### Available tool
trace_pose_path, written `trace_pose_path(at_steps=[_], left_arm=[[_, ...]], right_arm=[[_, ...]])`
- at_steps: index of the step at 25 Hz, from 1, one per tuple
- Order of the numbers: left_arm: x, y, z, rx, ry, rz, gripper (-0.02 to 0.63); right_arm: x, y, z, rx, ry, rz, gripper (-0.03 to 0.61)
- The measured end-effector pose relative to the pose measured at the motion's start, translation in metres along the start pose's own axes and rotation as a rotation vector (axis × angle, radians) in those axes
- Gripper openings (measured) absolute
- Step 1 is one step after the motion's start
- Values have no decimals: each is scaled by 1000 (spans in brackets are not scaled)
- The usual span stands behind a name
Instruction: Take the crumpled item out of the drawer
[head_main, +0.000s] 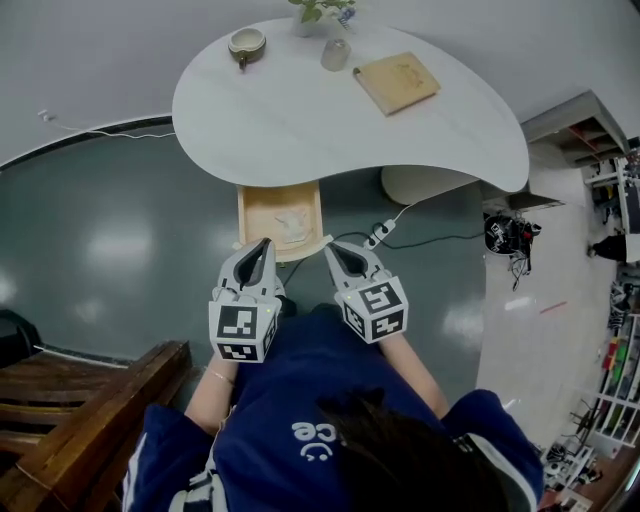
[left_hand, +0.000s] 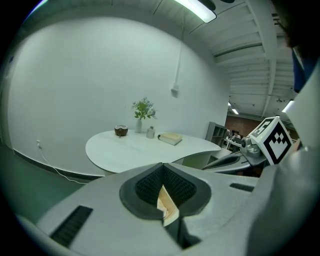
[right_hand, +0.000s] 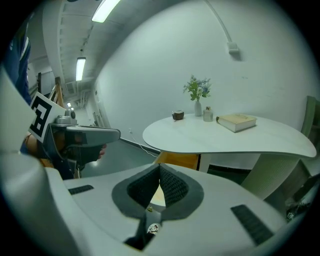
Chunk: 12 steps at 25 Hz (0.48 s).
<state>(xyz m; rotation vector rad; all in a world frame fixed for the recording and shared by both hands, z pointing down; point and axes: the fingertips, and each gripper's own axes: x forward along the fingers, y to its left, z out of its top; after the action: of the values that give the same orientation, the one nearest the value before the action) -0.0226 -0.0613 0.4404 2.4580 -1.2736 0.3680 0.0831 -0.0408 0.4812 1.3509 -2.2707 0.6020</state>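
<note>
Under the white table (head_main: 300, 120) a light wooden drawer (head_main: 244, 212) is pulled out toward me. A pale crumpled item (head_main: 293, 224) lies on its bottom. My left gripper (head_main: 264, 243) hovers at the drawer's near edge, shut and empty, its tips just short of the item. To its right, my right gripper (head_main: 330, 247) is shut too, with nothing in it, level with the drawer's near right corner. In the left gripper view the shut jaws (left_hand: 162, 167) frame a sliver of the drawer (left_hand: 169, 206). The right gripper view has the drawer (right_hand: 179, 160) past its shut jaws (right_hand: 159, 167).
On the table stand a book (head_main: 397, 82), a bowl (head_main: 246, 43), a small jar (head_main: 336, 54) and a vase with a plant (head_main: 318, 12). A power strip (head_main: 378, 234) and cable lie on the floor right of the drawer. Wooden steps (head_main: 80, 400) are at my lower left.
</note>
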Motion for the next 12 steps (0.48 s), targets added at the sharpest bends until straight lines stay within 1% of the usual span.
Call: trace_pose_path(at_steps=[4,9,12], left_arm=[[8,12,6,16,5,-24,5],[13,19,8,-9,7,-20,5],[17,20,7,-11,11,-16,5]], right_arm=[[9,0,6,20,5,-16,8],[15,-6,5,28,33,-31,8],[20,-10,7,32,41,-21,8]])
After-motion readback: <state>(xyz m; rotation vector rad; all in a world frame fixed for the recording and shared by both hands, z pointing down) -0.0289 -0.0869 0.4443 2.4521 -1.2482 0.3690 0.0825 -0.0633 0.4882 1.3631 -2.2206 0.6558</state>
